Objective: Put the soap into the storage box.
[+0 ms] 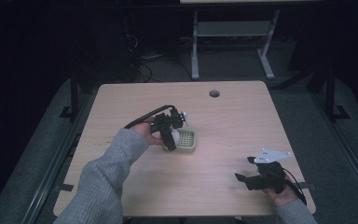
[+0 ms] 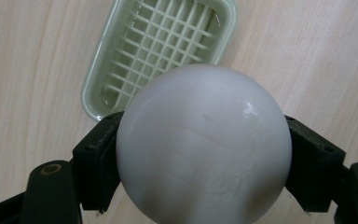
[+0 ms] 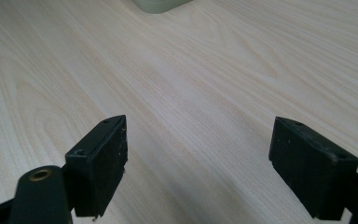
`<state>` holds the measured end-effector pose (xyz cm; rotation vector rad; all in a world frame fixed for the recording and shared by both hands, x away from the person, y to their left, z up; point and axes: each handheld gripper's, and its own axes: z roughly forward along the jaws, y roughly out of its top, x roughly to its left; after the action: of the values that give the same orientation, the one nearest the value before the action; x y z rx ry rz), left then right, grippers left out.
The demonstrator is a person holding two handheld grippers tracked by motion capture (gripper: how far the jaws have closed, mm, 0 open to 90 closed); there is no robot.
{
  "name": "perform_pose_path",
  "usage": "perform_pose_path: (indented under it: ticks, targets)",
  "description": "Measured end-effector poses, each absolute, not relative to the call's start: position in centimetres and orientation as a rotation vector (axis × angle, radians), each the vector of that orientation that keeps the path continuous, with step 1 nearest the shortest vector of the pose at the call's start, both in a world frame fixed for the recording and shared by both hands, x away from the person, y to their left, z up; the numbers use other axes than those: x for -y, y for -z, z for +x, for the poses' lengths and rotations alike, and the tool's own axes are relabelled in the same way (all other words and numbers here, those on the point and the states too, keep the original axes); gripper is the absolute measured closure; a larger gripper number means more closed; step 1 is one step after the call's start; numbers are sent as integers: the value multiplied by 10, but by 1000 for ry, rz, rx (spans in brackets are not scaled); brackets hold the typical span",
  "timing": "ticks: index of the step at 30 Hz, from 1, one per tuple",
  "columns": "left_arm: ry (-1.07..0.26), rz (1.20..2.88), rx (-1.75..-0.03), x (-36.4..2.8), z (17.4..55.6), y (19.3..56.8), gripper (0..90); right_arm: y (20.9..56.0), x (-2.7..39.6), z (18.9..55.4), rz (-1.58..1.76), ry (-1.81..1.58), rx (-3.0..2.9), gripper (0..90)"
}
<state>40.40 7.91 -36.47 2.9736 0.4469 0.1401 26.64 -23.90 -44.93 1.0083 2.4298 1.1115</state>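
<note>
Wood table (image 1: 223, 121): left gripper (image 2: 200, 154) clamping white ball (image 2: 204, 144) just short of green grid tray (image 2: 161, 46); right gripper (image 3: 198, 163) resting apart, jaws gaping wide, holding nothing.

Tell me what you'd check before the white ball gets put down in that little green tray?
1. Grip: the left tongs clamp the white ball from both sides: ok.
2. Tray free: the green tray shows only its bare grid: ok.
3. Alignment: the ball hangs at the tray's near edge, not over its middle: not ok.
4. Height above the tray: cannot tell.
5. Right tongs open, well off to the side near the table edge: ok.
</note>
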Motion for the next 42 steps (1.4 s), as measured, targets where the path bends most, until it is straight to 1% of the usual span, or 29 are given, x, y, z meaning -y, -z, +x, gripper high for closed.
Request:
perform_pose_path:
  ticks: [25,42]
  targets:
    - [-172,2973,-427,-65,421,360,231,448,238,266,1009,-1119,-2422,187]
    - [-145,2980,-462,-59,434,376,231,448,238,266,1004,-1115,-2430,187]
